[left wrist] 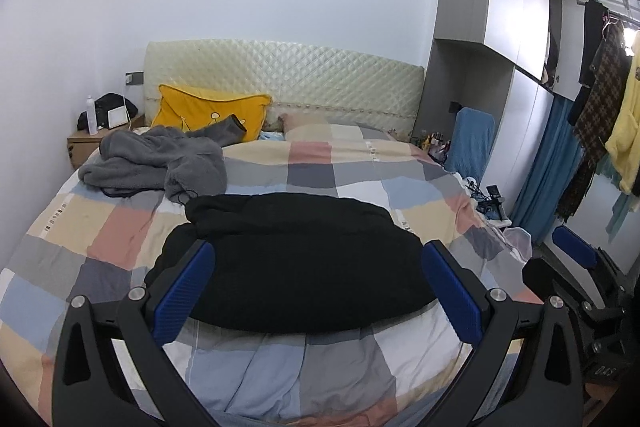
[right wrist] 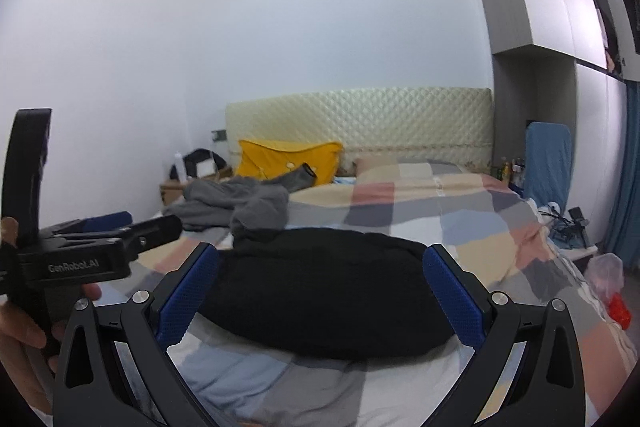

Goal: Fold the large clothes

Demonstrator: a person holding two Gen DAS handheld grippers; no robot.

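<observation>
A black garment (left wrist: 296, 263) lies folded into a compact bundle on the checked bedspread (left wrist: 120, 227), near the foot of the bed. My left gripper (left wrist: 318, 259) hovers above its near edge, open, blue pads (left wrist: 188, 287) wide apart and holding nothing. In the right wrist view the same black garment (right wrist: 324, 299) sits just ahead of my right gripper (right wrist: 320, 267), which is also open and empty. A hand holds the left gripper (right wrist: 92, 243) at the left edge of that view. A crumpled grey fleece garment (left wrist: 156, 163) lies further up the bed on the left.
A yellow pillow (left wrist: 212, 111) leans on the quilted headboard (left wrist: 288, 75). A bedside table (left wrist: 88, 143) with a bottle stands at the far left. On the right are a wardrobe (left wrist: 500, 27), a blue-covered chair (left wrist: 472, 139), hanging clothes (left wrist: 604, 99) and floor clutter (right wrist: 608, 279).
</observation>
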